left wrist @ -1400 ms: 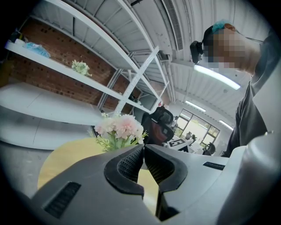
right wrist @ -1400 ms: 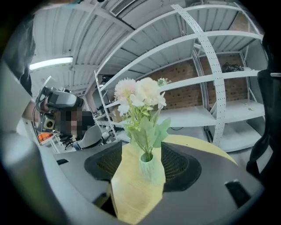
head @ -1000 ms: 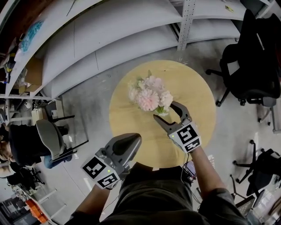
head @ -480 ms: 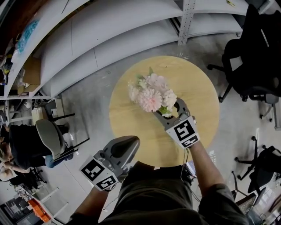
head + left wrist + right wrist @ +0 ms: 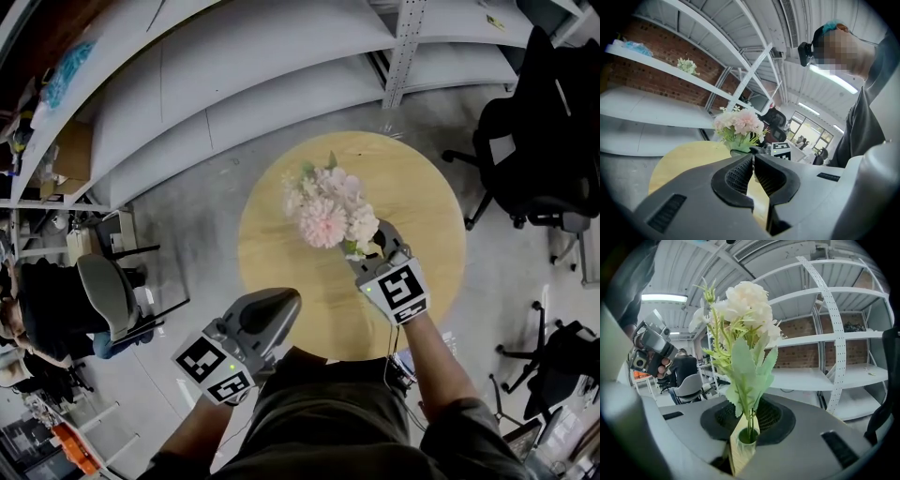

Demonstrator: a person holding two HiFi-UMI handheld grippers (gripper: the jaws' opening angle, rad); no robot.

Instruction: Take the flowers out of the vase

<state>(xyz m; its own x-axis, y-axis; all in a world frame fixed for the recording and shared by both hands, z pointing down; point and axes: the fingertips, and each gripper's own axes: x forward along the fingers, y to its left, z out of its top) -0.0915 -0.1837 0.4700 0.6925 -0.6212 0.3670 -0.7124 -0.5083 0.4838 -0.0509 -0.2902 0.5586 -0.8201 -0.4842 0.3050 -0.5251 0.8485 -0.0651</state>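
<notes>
A bunch of pale pink and white flowers [image 5: 326, 208] stands on the round wooden table [image 5: 281, 253]; in the head view the blooms hide the vase. My right gripper [image 5: 372, 249] reaches in under the blooms. Its jaws are closing, and in the right gripper view the green stems [image 5: 749, 417] sit pinched between the pads just above the vase mouth [image 5: 747, 437]. The left gripper [image 5: 284, 300] hangs shut and empty at the table's near edge. From the left gripper view, my left gripper [image 5: 753, 158] points at the flowers [image 5: 739, 123] and the greenish vase [image 5: 739, 151] beyond it.
White shelving [image 5: 234, 66] curves behind the table. Black office chairs [image 5: 530, 131] stand at the right and a grey chair [image 5: 105, 292] at the left. People and desks show far off in the right gripper view.
The right gripper's jaws, wide open beside the flowers a second ago, have narrowed onto the stems. The bunch sits slightly further right in view. The left gripper has stayed put.
</notes>
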